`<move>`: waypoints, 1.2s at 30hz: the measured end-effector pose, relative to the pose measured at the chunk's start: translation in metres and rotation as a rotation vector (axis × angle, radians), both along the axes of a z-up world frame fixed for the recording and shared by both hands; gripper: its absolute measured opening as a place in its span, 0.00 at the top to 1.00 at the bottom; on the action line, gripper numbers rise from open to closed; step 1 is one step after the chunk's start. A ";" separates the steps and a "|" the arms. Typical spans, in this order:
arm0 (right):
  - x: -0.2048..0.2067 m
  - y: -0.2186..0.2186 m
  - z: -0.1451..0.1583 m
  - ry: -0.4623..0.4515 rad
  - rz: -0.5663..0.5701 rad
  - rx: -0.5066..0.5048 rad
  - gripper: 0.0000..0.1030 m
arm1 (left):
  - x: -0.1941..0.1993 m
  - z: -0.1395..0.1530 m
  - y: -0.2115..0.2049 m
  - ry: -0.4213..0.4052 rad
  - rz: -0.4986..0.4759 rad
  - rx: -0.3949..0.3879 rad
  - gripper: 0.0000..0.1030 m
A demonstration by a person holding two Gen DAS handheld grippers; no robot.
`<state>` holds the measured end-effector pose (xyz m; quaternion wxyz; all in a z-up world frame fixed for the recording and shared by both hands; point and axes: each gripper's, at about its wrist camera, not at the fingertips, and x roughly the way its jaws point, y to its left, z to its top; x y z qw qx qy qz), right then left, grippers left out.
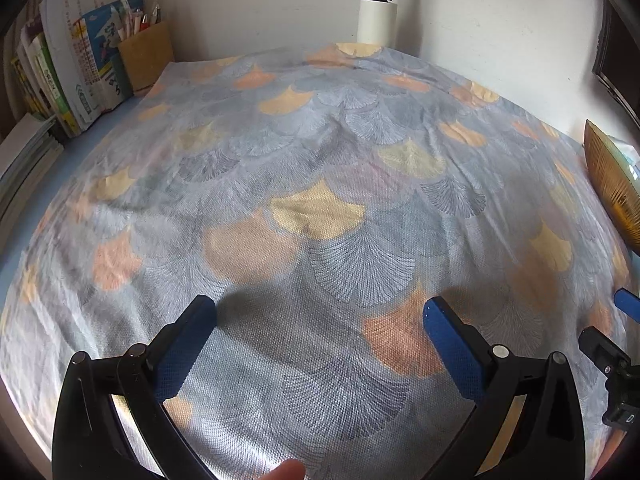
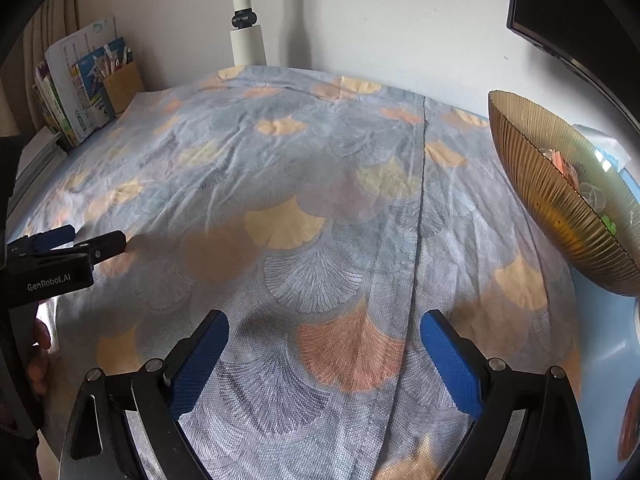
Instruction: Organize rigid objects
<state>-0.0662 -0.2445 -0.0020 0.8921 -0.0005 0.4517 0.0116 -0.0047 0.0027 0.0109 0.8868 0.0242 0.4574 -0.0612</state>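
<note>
Two tools in play, both spread wide with nothing between the blue pads. The left tool (image 1: 320,320) hangs over the ginkgo-print cloth (image 1: 320,184) covering the bench, and so does the right tool (image 2: 324,332). The ribbed amber glass bowl (image 2: 560,208) sits at the right edge of the right wrist view, with a few small items inside, too blurry to name. Books (image 1: 60,76) and a brown pen holder (image 1: 146,56) stand in the upper left by the wall, and a white pole (image 1: 378,12) rises at top centre.
</note>
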 end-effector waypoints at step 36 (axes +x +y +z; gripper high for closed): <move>0.003 0.002 -0.004 0.036 0.011 0.001 0.07 | -0.002 0.001 0.000 -0.001 0.007 0.000 0.00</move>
